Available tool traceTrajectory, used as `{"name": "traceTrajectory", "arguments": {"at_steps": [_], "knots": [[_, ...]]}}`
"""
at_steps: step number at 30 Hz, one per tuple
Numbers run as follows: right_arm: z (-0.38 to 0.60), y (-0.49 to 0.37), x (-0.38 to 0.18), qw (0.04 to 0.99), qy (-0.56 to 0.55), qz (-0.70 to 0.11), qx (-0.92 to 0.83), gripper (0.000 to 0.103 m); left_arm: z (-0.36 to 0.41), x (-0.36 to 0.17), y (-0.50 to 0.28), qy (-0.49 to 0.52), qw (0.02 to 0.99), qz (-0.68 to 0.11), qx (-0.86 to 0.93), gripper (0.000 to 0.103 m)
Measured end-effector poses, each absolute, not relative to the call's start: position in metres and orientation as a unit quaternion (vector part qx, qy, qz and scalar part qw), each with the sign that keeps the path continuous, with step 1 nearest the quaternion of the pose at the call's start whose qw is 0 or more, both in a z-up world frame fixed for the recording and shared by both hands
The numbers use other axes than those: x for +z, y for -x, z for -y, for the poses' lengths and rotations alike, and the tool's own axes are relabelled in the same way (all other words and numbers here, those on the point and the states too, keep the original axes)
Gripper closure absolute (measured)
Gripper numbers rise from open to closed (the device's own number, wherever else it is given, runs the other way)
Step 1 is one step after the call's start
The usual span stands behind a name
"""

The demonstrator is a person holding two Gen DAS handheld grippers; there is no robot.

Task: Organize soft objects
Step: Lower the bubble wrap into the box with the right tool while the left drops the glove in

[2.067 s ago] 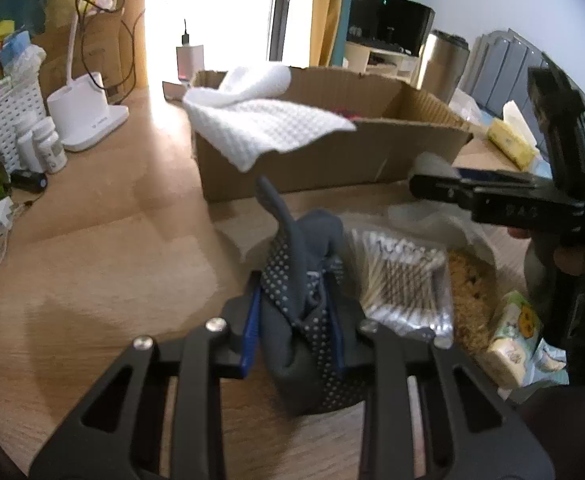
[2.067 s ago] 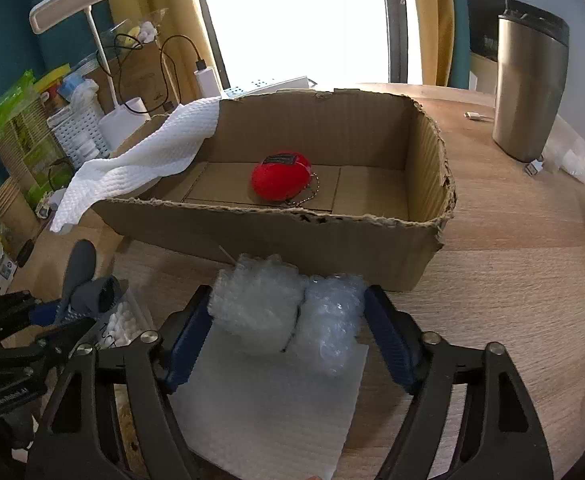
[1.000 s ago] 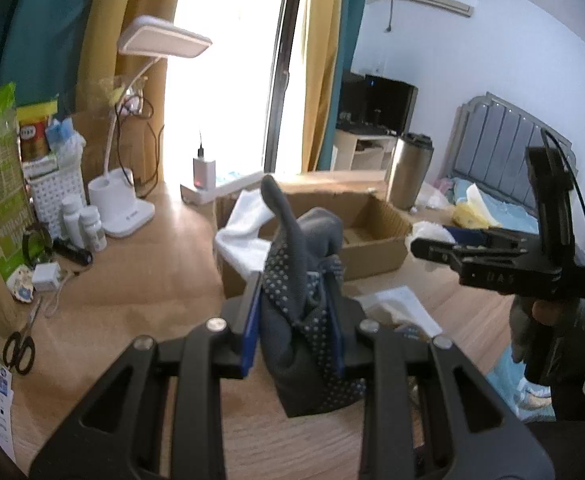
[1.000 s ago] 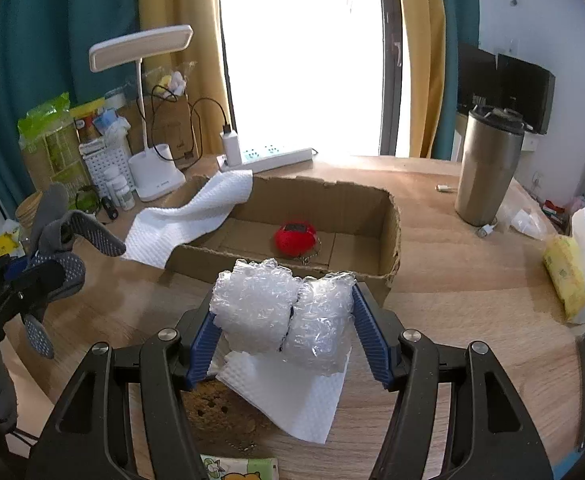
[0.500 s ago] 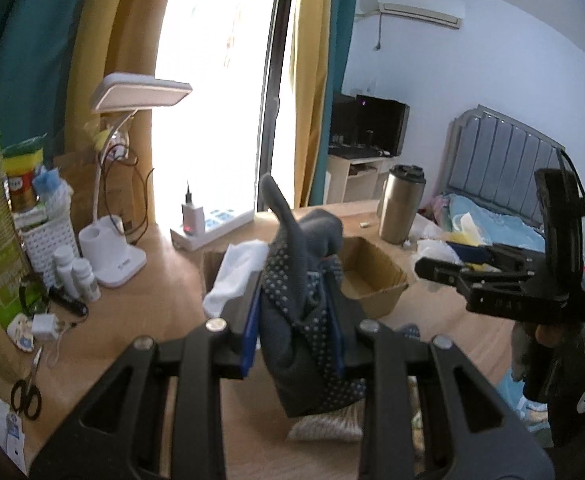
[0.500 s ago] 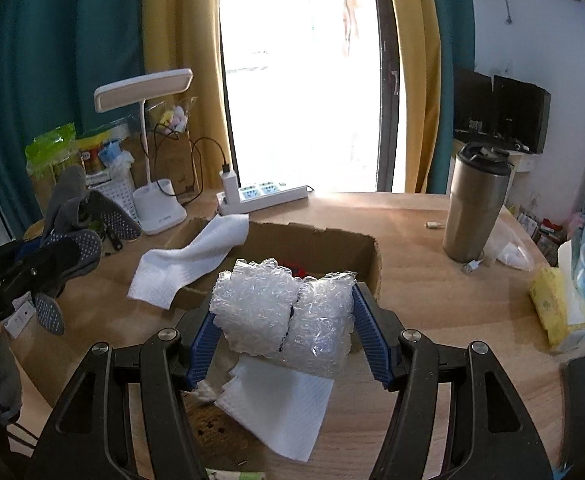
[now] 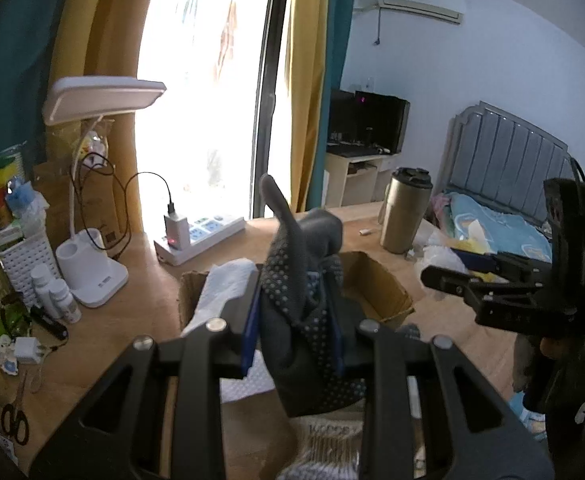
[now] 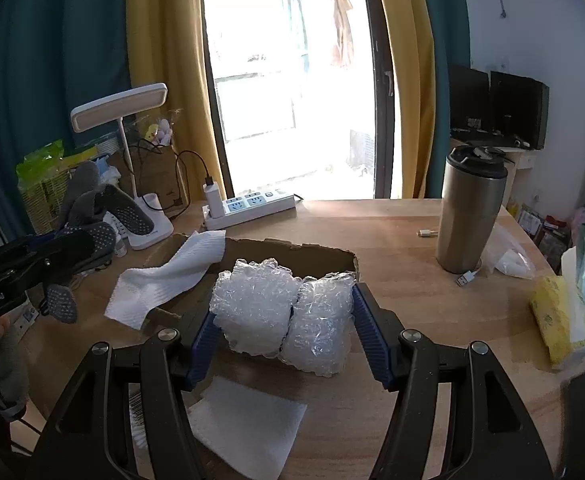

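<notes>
Both loads are now raised well above the cardboard box: the grey glove is clamped in the left gripper, the bubble wrap in the right gripper; release into it is judged next.

Strong daylight pours through the tall glass door between the mustard-yellow curtains, blown out to white in both views; the light wooden tabletop glares near it; the black gripper frames in the foreground sit in shadow; fisheye bending curves the edges, with dark vignetted corners; focus is mildly soft throughout.
</notes>
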State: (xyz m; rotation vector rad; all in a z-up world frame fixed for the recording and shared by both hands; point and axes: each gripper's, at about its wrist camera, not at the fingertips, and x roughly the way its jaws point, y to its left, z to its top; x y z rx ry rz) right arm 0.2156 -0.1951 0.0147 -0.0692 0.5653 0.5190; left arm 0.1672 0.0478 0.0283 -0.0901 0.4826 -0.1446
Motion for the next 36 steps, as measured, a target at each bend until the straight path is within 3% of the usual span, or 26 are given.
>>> {"name": "traceTrajectory", "arguments": {"at_steps": [29,32,34,36], "knots": [[0.172,-0.280,-0.027,0.903,0.033,-0.312,0.293,0.037,-0.037,-0.040,-0.276,0.051,0.938,-0.338,-0.062,0.070],[0.171,-0.282,-0.028,0.903,0.033,-0.314,0.293,0.037,-0.036,-0.040,-0.278,0.049,0.937,-0.339,-0.063,0.064],[0.171,-0.284,-0.029,0.902,0.031,-0.315,0.293,0.037,-0.037,-0.038,-0.278,0.050,0.939,-0.334,-0.064,0.042],[0.169,-0.284,-0.030,0.903,0.033,-0.317,0.289,0.036,-0.038,-0.034,-0.275,0.056,0.941,-0.326,-0.067,0.036]]}}
